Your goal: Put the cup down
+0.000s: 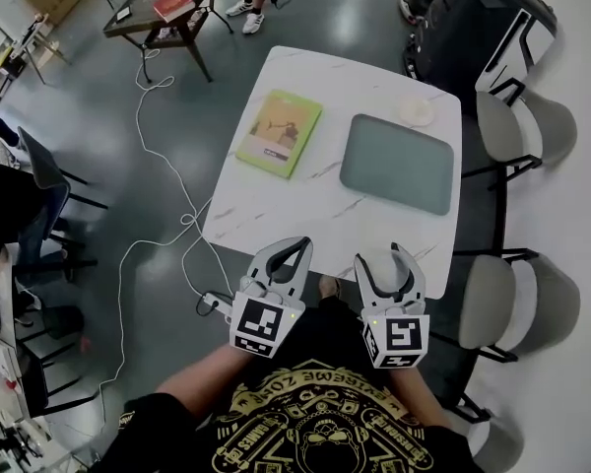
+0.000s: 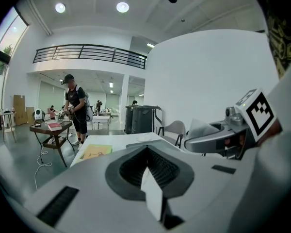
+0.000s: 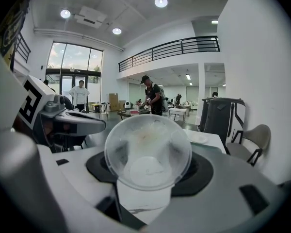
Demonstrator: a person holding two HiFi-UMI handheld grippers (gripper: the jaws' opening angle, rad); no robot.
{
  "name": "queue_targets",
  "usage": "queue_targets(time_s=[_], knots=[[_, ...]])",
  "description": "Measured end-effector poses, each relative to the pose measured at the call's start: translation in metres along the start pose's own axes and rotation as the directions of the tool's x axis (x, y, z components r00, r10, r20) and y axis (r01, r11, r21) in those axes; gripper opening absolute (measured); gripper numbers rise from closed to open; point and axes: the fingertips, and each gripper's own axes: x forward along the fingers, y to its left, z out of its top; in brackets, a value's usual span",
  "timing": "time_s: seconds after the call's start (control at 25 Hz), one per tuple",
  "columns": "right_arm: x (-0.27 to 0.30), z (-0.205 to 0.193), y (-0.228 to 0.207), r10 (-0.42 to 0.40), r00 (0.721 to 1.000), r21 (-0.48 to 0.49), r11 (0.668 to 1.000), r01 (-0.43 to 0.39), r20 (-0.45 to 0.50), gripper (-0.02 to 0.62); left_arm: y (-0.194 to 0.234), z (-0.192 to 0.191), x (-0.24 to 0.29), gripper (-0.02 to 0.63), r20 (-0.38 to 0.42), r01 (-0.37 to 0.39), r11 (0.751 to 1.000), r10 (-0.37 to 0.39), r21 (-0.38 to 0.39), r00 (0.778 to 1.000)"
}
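— Where is the cup point(image 3: 148, 152) sitting right now?

— It is hanging between the right tongs point(image 1: 377, 255), out over the near edge of the white marble surface point(image 1: 305, 215). That is on the person's side of the green book point(image 1: 280, 132) and off to the book's right. The cup is clear plastic and is lying on its side, with one round end facing back along the jaws. I am not managing to tell mouth from base.

— So the right tongs are gripping it?

— Yes. Their jaws are standing wide apart, and the cup is filling the gap, its wall pressing against both pads. Veined marble is showing beneath it, so it is not resting on the surface.

— And the left tongs point(image 1: 297, 246)?

— They are hovering just beside the right ones, also nearer the person than the book, almost straight below it in the head view. Their jaws are meeting at the tips, with nothing caught between them.

— What else is lying near the book?

— A grey-green tray point(image 1: 397, 163) is lying just to the book's right, apart from it. A small white round disc point(image 1: 417, 112) is sitting beyond the tray's far edge, farther from the book again. Grey chairs point(image 1: 517, 126) are standing along the surface's right side, well away from the book.
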Motion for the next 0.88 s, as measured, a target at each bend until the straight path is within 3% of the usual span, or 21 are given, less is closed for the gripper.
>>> queue_targets(time_s=[0.88], knots=[[0.082,-0.003,-0.119,0.044,0.999,-0.016,0.999,-0.045,-0.016,0.268,-0.03,0.018,0.145,0.003,-0.046,-0.016,1.0,0.017,0.022,0.999]])
